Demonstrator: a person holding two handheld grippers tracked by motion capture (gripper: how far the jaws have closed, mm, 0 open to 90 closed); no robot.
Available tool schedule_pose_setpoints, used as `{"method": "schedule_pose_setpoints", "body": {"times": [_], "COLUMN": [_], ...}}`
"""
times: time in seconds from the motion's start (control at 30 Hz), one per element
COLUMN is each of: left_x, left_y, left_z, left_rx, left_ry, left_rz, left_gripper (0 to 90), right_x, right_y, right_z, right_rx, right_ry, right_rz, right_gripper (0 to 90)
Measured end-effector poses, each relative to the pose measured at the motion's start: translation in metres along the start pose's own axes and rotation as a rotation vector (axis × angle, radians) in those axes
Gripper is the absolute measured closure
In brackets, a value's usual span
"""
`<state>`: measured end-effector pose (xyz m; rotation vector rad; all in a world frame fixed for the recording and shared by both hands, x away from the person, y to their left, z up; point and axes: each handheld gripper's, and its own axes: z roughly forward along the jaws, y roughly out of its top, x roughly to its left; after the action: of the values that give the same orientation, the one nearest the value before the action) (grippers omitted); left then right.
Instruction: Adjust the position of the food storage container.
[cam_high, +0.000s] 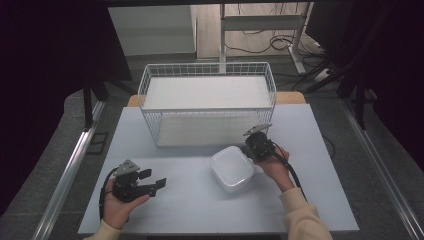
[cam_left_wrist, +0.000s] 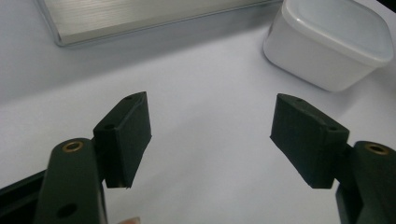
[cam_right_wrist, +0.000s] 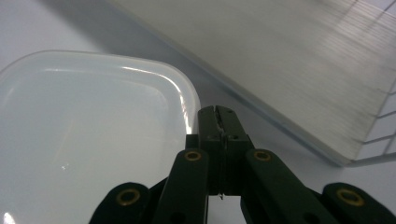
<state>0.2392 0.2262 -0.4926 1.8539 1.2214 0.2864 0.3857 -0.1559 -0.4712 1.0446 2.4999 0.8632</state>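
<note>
White plastic, a rounded square container (cam_high: 231, 168) with its lid on, sits on the pale table (cam_high: 190, 200) right at the tip of my right gripper (cam_high: 248, 145). In the right gripper view I see that gripper's two black pads pressed flat against each other with nothing between them, and the closed tip (cam_right_wrist: 218, 122) lies just beside the rim of the container lid (cam_right_wrist: 84, 126), at its near corner. Whether the tip actually touches the rim I cannot tell from here. Beyond the tip, on its far side, runs the lower edge and wire side of the white wire basket (cam_high: 207, 102), close by.

My left gripper (cam_high: 153, 181) is well apart from the container, held low over the table in the left hand (cam_high: 119, 205). Its jaws stand wide, and the pads (cam_left_wrist: 128, 135) have only bare table between them. From the left gripper view, the container (cam_left_wrist: 329, 42) lies ahead and off to the right of the open jaws, clear of both pads. Ahead and to the left of them is a strip of brushed metal (cam_left_wrist: 140, 16) along the basket's foot.

The right hand (cam_high: 274, 167) holds its gripper from behind, on the side away from the container, with the cable trailing back along the sleeve.
</note>
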Motion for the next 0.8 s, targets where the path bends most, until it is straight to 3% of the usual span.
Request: {"method": "schedule_pose_setpoints", "body": {"times": [0.3,0.6,0.8], "left_x": [-0.001,0.001,0.002], "left_y": [0.0,0.0,0.0], "left_z": [0.0,-0.003,-0.003], "left_rx": [0.003,-0.005,-0.005], "left_ry": [-0.003,0.002,0.004], "left_rz": [0.004,0.0,-0.003], "left_gripper": [28.4,28.4,28.4], "right_x": [0.026,0.022,0.016], "right_y": [-0.002,-0.007,-0.024], "right_z": [-0.002,-0.007,-0.022], "right_rx": [0.013,0.009,0.014], "right_ry": [0.04,0.04,0.014], "right_rz": [-0.04,-0.026,-0.009], "right_gripper": [89.7,89.6,89.7]}}
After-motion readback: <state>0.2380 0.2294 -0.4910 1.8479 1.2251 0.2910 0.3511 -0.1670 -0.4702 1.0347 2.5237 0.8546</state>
